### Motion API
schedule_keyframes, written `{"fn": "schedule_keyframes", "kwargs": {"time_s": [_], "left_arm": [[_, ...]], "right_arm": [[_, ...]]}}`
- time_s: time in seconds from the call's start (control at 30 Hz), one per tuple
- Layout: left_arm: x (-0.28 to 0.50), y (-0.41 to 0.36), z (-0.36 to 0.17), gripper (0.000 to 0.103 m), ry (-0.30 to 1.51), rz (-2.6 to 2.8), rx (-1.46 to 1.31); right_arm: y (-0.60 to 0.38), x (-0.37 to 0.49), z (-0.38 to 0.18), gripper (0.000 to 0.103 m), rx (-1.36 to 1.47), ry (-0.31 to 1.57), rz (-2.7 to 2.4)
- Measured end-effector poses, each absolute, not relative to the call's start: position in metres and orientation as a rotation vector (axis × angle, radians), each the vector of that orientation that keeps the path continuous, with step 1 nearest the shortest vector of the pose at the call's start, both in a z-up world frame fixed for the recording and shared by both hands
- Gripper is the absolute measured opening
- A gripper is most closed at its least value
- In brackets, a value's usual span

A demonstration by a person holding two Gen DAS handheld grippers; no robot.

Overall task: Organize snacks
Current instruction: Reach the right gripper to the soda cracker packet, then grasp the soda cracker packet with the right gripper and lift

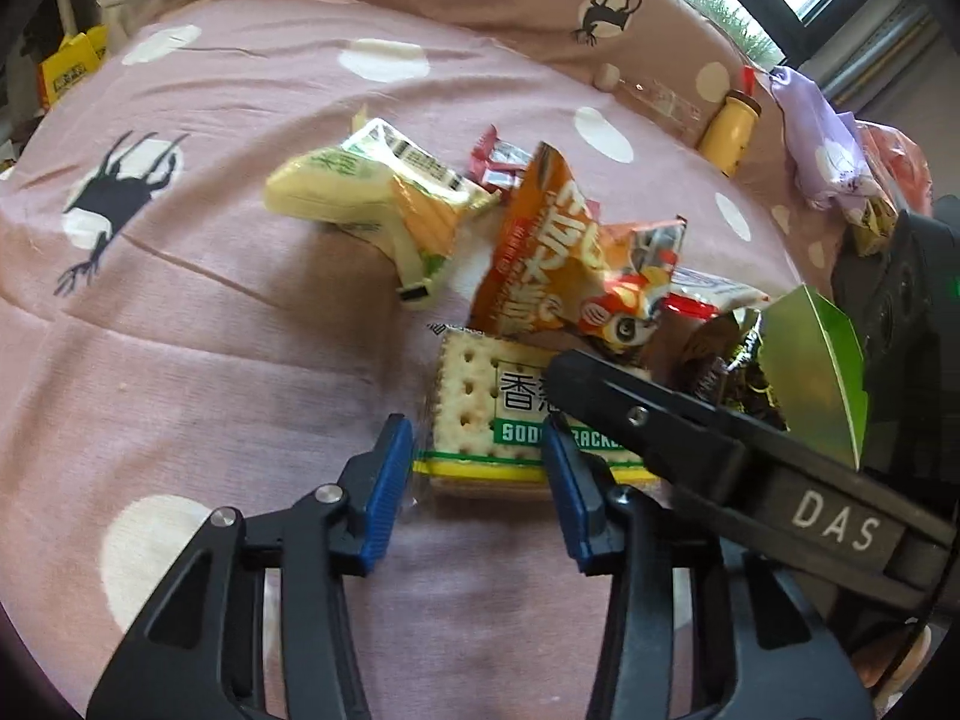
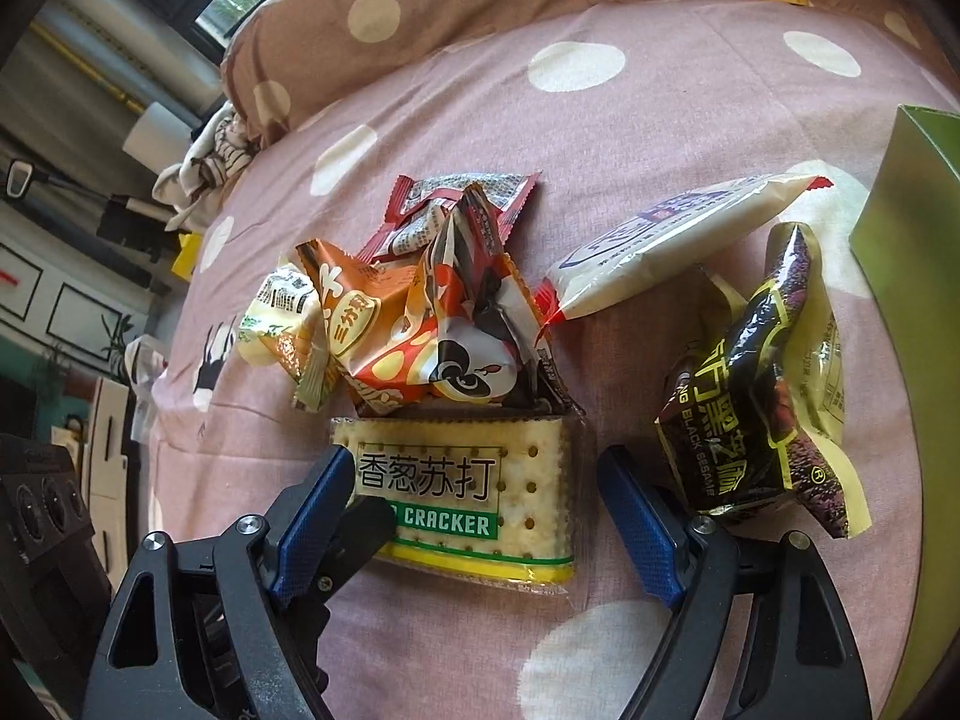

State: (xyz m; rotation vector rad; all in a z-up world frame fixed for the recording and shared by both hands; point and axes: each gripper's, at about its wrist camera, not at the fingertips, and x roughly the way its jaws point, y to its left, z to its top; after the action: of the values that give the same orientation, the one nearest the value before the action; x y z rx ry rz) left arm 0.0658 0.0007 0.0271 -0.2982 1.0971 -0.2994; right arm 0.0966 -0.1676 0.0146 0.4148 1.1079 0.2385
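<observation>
Left gripper (image 1: 477, 474) fingers grip cracker pack (image 1: 480, 414); right gripper (image 2: 474, 516) wide.

Snacks on the pink spotty bed, counted

There is one soda cracker pack (image 2: 462, 498), one orange bag (image 2: 384, 324), one black sesame bag (image 2: 744, 420), one cream flat pack (image 2: 666, 240) and one pale yellow bag (image 1: 360, 192). Some small red packs (image 2: 456, 204) lie bunched together, too tangled to count. One green box (image 2: 906, 216) and one yellow bottle (image 1: 729, 132) too.

Before me a pink spotted bed (image 2: 690, 138), snack packets heaped on it, soda cracker pack (image 2: 468, 498), black sesame packet (image 2: 750, 420), brown pillow (image 2: 420, 6).
</observation>
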Motion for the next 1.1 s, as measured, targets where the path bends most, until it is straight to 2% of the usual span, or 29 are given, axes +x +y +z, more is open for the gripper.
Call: {"fn": "schedule_keyframes", "kwargs": {"time_s": [0.13,0.37,1.1], "left_arm": [[0.065,-0.003,0.028,0.042,1.097,-0.313,-0.291],[0.058,-0.007,0.034,0.039,1.089,-0.297,-0.253],[0.020,-0.027,0.118,0.040,0.838,-0.405,-0.234]], "right_arm": [[-0.166,0.096,0.015,0.084,0.413,1.108,0.253],[-0.162,0.091,0.017,0.072,0.400,1.107,0.231],[-0.184,0.037,0.114,0.072,0.333,0.822,0.193]]}}
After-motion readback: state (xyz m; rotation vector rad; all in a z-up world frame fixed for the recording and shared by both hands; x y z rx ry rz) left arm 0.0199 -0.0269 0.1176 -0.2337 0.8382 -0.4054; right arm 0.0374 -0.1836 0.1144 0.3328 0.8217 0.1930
